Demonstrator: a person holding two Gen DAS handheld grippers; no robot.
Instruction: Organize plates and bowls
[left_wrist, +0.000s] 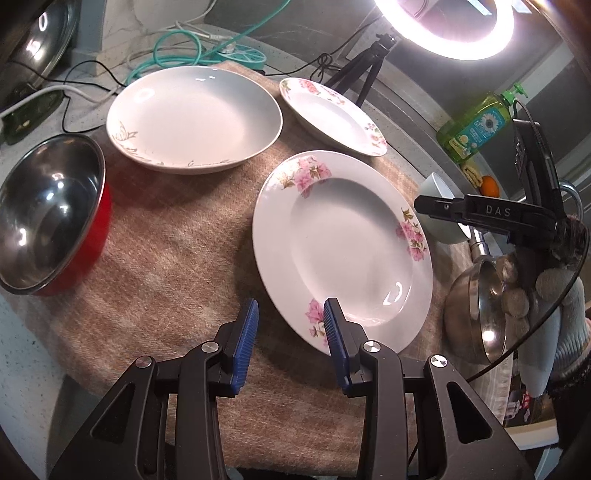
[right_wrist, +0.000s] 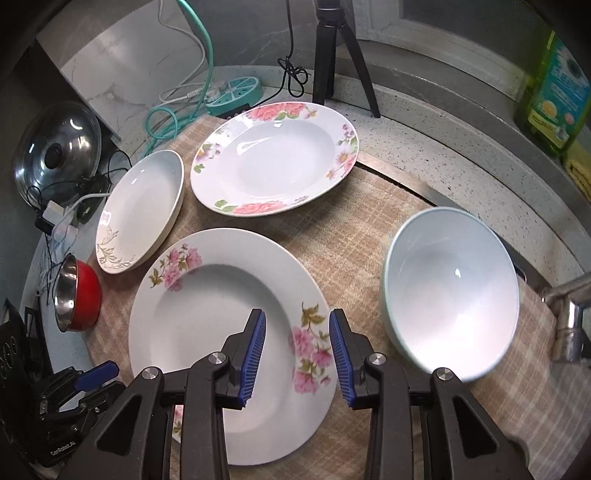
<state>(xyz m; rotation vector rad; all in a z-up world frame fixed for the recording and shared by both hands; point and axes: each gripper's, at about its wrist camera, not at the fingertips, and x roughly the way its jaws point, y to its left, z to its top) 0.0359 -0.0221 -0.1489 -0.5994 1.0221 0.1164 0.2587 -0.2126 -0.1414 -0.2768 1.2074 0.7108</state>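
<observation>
We hold both grippers, left (left_wrist: 291, 323) and right (right_wrist: 297, 334), fingers parted and empty, over the pink-flowered plate (right_wrist: 207, 314) on the cloth (left_wrist: 159, 236)

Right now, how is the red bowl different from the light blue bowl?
The red bowl is shiny metal inside, while the light blue bowl is smooth and white inside like china. The red bowl sits at the left edge of the checked cloth, near the cables; the light blue bowl sits at the right, by the tap. The red one looks smaller, though it is farther away. Both are empty and the right way up.
</observation>
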